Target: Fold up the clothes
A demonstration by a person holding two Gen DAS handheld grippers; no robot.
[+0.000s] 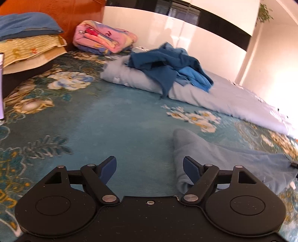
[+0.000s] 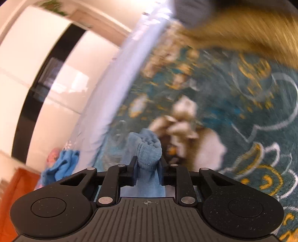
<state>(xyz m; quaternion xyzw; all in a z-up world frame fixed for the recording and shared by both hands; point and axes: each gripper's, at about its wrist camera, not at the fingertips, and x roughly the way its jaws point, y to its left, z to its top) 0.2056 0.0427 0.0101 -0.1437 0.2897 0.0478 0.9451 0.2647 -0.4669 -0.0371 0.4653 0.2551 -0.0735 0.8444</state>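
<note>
A light blue garment (image 1: 223, 160) lies partly rolled on the teal floral bedspread (image 1: 111, 115), stretching off to the right. My left gripper (image 1: 150, 167) hovers open over the bedspread, its right pad beside the garment's rolled end, nothing between its pads. In the blurred right wrist view my right gripper (image 2: 148, 167) is shut on a bunched end of the light blue garment (image 2: 149, 149), which sticks out past its fingers. A pile of darker blue clothes (image 1: 167, 65) lies further back on a pale folded sheet (image 1: 214, 93).
A pink folded blanket (image 1: 104, 37) and stacked pillows (image 1: 28, 46) sit by the orange headboard (image 1: 55, 13) at the back left. A glossy white wall (image 1: 204, 37) runs behind the bed. A yellow-brown cloth (image 2: 242, 33) shows top right in the right wrist view.
</note>
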